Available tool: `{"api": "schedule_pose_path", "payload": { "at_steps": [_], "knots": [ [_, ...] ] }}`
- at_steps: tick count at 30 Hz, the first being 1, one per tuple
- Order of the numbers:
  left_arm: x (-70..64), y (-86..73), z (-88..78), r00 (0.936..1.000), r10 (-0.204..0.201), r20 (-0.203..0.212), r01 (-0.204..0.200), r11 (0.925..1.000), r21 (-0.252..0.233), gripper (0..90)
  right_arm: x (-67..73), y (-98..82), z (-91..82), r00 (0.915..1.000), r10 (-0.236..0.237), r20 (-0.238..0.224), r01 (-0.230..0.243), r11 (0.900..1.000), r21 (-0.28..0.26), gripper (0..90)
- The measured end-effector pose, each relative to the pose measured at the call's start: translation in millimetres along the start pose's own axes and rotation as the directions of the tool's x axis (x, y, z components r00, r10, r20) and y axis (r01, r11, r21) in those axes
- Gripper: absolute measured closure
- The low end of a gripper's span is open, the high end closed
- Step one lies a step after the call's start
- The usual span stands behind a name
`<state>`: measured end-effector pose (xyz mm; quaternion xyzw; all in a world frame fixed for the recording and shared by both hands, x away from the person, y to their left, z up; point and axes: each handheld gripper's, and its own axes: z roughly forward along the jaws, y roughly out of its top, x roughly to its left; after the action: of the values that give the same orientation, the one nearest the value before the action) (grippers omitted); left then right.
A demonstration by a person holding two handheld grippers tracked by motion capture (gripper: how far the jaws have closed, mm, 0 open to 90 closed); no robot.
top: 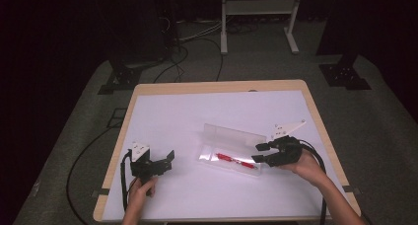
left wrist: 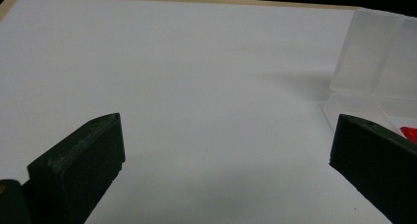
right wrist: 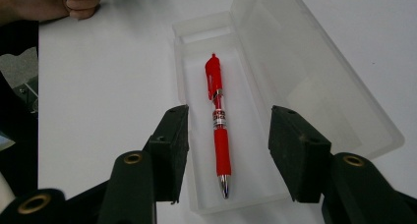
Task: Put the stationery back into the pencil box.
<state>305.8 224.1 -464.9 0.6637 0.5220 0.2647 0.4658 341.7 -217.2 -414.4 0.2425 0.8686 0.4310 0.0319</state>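
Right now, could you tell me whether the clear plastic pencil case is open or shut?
Open: the clear plastic pencil case has its lid swung back, and the red pen lies uncovered inside.

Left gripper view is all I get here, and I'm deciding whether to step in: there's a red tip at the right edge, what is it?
Observer: A red pen, lying flat in the tray of a clear plastic case whose lid is open.
Operator: Is the other gripper holding it?
Observer: No. The right gripper has its jaws apart on either side of the pen, neither touching it.
Operator: And where is my gripper relative to the case?
Observer: In the high view the left gripper sits to the case's left, apart from it, jaws open with nothing between them.
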Motion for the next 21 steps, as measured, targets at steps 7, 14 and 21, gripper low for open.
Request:
{"api": "schedule_pose_path", "payload": {
  "at_steps": [7,14,21],
  "knots": [
    [0.0,0.0,0.0,1.0000,0.001,0.000,-0.001,1.0000,0.000,0.0,-0.2,-6.3,-6.6,1.0000,0.008,0.005,-0.008,1.000,-0.001,48.0],
    [0.0,0.0,0.0,1.0000,-0.001,-0.001,0.001,1.0000,0.000,0.0,-1.4,-13.1,-14.6,0.9997,0.016,0.018,-0.016,1.000,-0.009,47.4],
    [0.0,0.0,0.0,1.0000,0.000,-0.001,0.000,1.0000,0.000,0.0,-3.6,-21.4,-21.7,0.9991,0.029,0.030,-0.029,1.000,-0.011,47.4]
  ]
}}
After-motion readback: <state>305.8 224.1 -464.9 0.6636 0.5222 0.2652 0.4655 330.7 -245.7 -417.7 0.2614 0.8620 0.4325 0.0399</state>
